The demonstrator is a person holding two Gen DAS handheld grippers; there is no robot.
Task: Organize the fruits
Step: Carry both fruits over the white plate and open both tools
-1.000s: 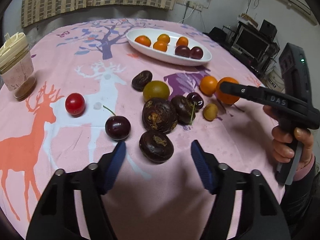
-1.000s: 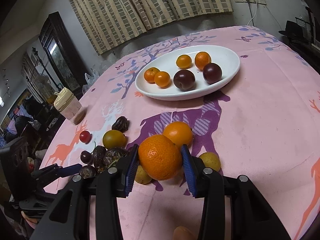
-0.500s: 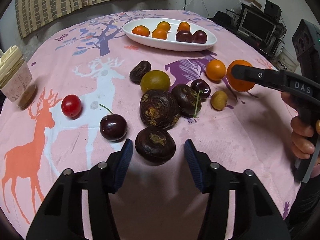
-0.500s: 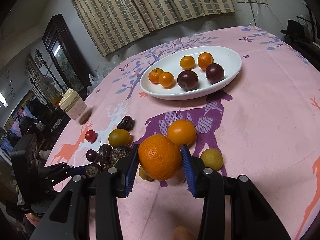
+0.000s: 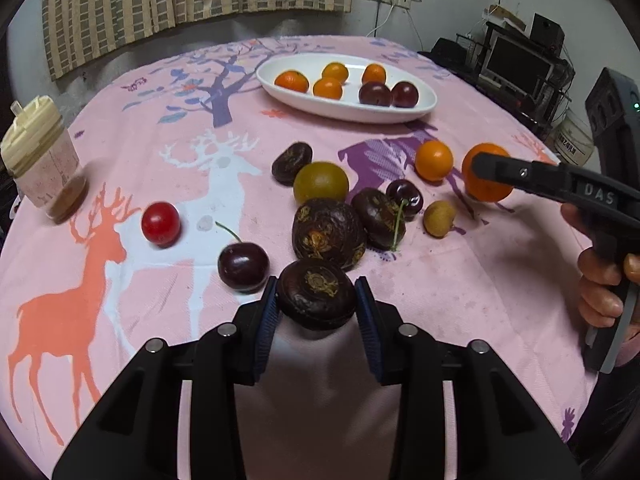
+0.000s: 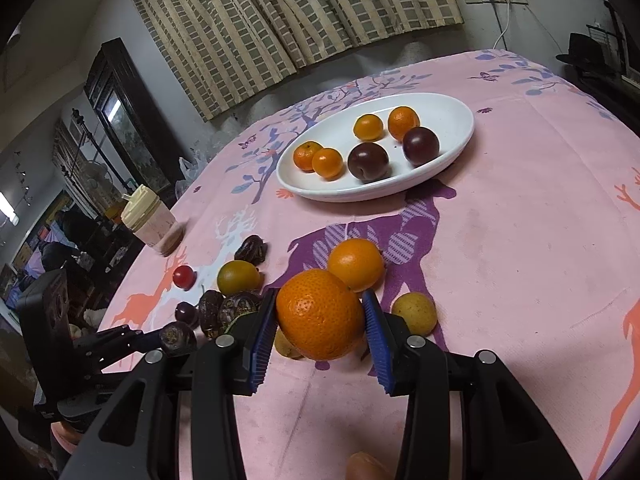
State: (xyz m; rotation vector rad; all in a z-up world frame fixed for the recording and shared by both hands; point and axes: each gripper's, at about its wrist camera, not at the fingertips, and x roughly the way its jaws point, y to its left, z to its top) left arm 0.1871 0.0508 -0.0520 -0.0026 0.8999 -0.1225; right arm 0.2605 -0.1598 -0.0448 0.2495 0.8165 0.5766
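My left gripper [image 5: 316, 300] is shut on a dark brown wrinkled passion fruit [image 5: 316, 294] at the near edge of the fruit pile. My right gripper [image 6: 320, 316] is shut on a large orange [image 6: 320, 314] held just above the cloth; it also shows at the right of the left wrist view [image 5: 486, 178]. A white oval plate [image 6: 452, 116] at the back holds several small oranges and two dark plums. Loose fruit lies mid-table: a bigger passion fruit [image 5: 328, 234], a cherry [image 5: 243, 266], a red tomato [image 5: 160, 223], a small orange [image 5: 434, 160].
A lidded jar [image 5: 42, 164] stands at the left table edge. A green-yellow fruit [image 5: 321, 182], a dark dried fruit [image 5: 292, 157] and a small yellow fruit [image 5: 439, 219] lie among the pile. The round table has a pink deer-print cloth [image 5: 120, 280].
My left gripper moved forward and closed from open onto the near passion fruit. My right gripper kept its hold on the orange and stayed nearly still.
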